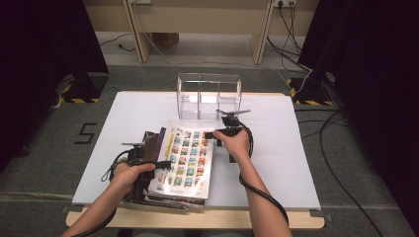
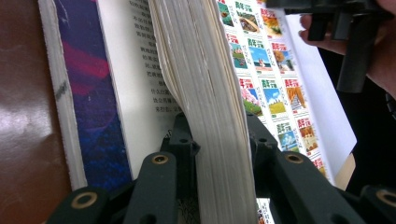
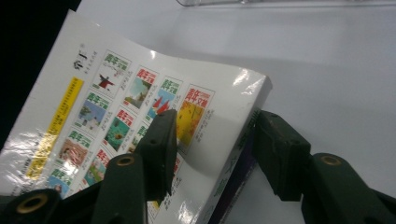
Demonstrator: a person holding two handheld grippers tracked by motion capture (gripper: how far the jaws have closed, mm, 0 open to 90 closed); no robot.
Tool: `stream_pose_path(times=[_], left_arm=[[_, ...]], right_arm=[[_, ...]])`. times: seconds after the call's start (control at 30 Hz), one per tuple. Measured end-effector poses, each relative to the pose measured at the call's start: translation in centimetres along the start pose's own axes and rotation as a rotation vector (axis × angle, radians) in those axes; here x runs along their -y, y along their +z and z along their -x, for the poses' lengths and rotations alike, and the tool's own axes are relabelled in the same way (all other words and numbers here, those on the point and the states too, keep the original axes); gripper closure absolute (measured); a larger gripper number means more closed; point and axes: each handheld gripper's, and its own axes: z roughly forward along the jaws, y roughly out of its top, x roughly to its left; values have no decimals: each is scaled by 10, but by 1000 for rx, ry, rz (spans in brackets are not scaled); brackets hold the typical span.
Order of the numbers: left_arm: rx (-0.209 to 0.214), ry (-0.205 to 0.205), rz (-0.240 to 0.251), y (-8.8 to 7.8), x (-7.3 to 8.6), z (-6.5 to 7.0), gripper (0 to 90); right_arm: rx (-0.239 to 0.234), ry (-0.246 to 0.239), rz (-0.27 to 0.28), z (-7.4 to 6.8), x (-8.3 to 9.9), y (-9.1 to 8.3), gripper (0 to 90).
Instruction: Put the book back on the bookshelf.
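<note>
A thick book with a glossy white cover of small coloured pictures (image 1: 185, 153) lies on top of a stack at the table's front left. My left gripper (image 1: 165, 163) is at its left edge. In the left gripper view, the left gripper (image 2: 217, 135) is shut on a thick block of the book's pages (image 2: 201, 70). My right gripper (image 1: 210, 134) is at the book's far right corner. In the right gripper view, the right gripper (image 3: 212, 135) straddles that corner of the book (image 3: 116, 93), one jaw over the cover and one at the edge, without a clear squeeze.
Under the book lie other books, one with a blue cover (image 2: 88, 93) and one brown (image 2: 23, 116). A clear plastic box with dividers (image 1: 209, 94) stands at the back of the white table (image 1: 276, 148). Cables trail on the floor to the right.
</note>
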Motion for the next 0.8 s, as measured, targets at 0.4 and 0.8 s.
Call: stream_pose_path(times=[0.4,0.8], left_arm=[[-6,24,-20,2,-4,3,693],[9,13,6,3,0,1,698]], right_arm=[[74,3,6,-17,-5,-12,553],[61,96,-14,2,6,4,495]])
